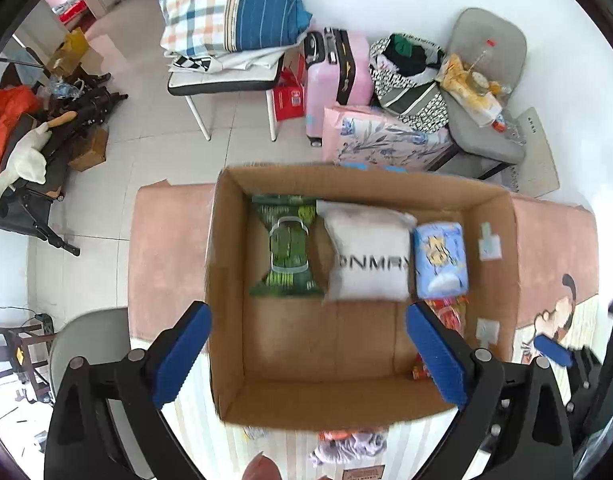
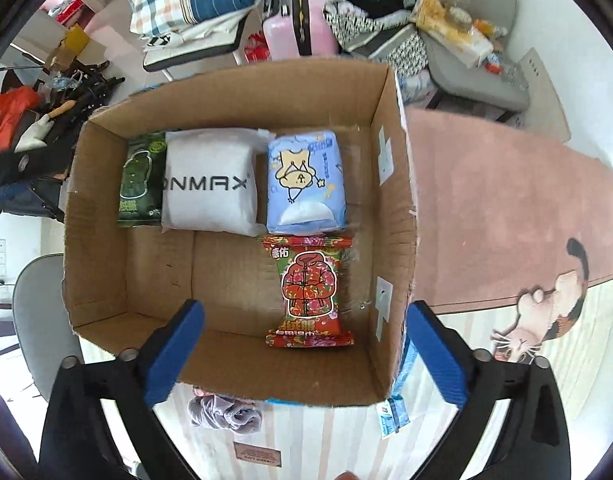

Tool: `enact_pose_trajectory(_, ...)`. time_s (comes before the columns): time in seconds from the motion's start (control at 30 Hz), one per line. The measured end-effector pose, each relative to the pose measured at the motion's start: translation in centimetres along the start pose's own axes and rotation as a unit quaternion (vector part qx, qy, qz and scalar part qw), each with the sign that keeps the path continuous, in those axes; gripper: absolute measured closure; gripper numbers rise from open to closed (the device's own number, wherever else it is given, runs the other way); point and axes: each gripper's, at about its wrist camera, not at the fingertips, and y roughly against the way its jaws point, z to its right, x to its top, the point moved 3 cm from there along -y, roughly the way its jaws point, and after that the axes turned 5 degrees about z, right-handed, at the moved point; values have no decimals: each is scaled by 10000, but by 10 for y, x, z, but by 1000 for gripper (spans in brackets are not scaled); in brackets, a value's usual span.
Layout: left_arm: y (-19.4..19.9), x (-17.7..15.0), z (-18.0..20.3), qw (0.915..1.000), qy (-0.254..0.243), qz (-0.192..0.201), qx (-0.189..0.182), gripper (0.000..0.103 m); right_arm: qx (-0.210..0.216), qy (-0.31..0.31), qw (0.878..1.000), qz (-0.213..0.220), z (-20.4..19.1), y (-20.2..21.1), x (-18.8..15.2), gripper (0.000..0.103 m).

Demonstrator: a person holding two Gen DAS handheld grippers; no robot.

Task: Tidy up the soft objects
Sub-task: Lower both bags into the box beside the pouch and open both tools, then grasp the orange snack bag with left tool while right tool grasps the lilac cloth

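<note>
An open cardboard box (image 1: 226,280) (image 2: 94,240) stands on the table. Inside lie a green wipes pack (image 1: 286,248) (image 2: 140,180), a white soft pack marked ONMAX (image 1: 368,258) (image 2: 210,184), a blue tissue pack (image 1: 440,260) (image 2: 304,184) and a red flowered wipes pack (image 2: 308,292), partly hidden behind my left finger in the left wrist view (image 1: 452,316). My left gripper (image 1: 306,354) is open and empty above the box's near part. My right gripper (image 2: 306,354) is open and empty over the box's near wall. A grey crumpled cloth (image 1: 346,446) (image 2: 222,414) lies in front of the box.
The table has a pink cloth (image 2: 506,208) with a cartoon print (image 2: 546,300). A blue packet (image 2: 394,414) lies by the box's near right corner. Behind stand a chair with pillows (image 1: 226,20), a pink suitcase (image 1: 338,76), bags and a grey chair (image 1: 486,80).
</note>
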Motion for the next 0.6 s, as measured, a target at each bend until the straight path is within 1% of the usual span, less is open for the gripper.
enact_pose_trajectory(0.1,15,-23,-2,9999,59,155,17,3,-6,50,9999,147,1,14,-8,0)
enact_pose_trajectory(0.3,40,-53,-2,9990,-13,427,133,3,54,136,9988,473,-6,48,-25,0)
enact_pose_trajectory(0.47,55,-73,3,9985,-57,544,57,3,241,153,9975,641,-12,70,-40,0)
enact_pose_trajectory(0.57,60,-91,10,9981,-162,583,89,3,304,232,9969,693,-12,76,-51,0)
enact_pose_trajectory(0.6,58,-100,12,9979,-194,584,195,3,321,245,9966,713,-9,78,-57,0)
